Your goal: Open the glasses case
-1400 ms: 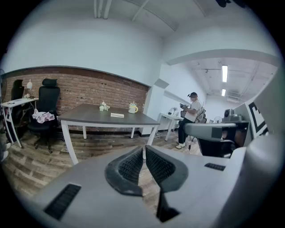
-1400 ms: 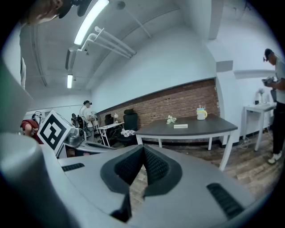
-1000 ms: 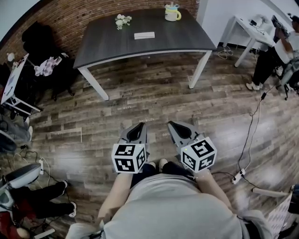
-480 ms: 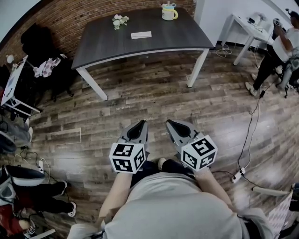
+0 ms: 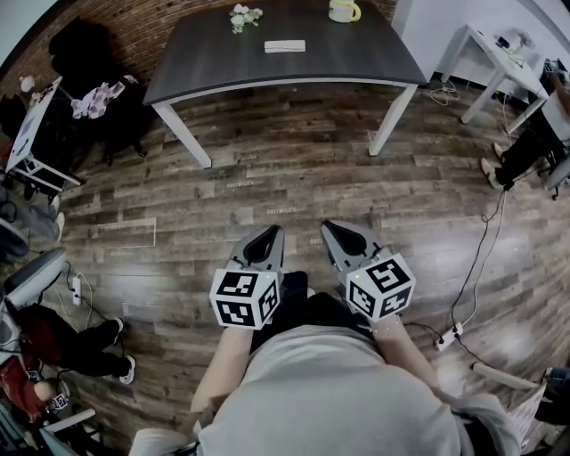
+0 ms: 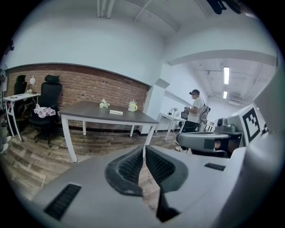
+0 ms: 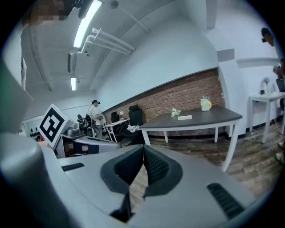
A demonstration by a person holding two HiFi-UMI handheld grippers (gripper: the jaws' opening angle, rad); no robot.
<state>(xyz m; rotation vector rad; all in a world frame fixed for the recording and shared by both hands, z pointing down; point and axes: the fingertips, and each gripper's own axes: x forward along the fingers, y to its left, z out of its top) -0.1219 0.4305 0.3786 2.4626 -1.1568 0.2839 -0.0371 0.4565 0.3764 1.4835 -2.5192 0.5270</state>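
The glasses case (image 5: 284, 46) is a flat white box lying on the dark table (image 5: 223, 67) at the far side of the room; it also shows small in the left gripper view (image 6: 116, 112) and the right gripper view (image 7: 185, 117). My left gripper (image 5: 272, 230) and right gripper (image 5: 328, 225) hang side by side over the wooden floor, far short of the table. Both are shut with nothing between the pads (image 6: 129, 167) (image 7: 156, 168). Each points towards the table, slightly downward.
A mug (image 5: 343, 11) and small flowers (image 5: 242, 16) stand on the table beyond the case. A black chair with clothes (image 5: 89, 98) is at the left, a white desk (image 5: 499, 62) and a person (image 5: 534, 134) at the right. A cable and power strip (image 5: 450, 337) lie on the floor.
The table and the case have slid up towards the top edge of the head view. Both grippers keep their place and stay shut.
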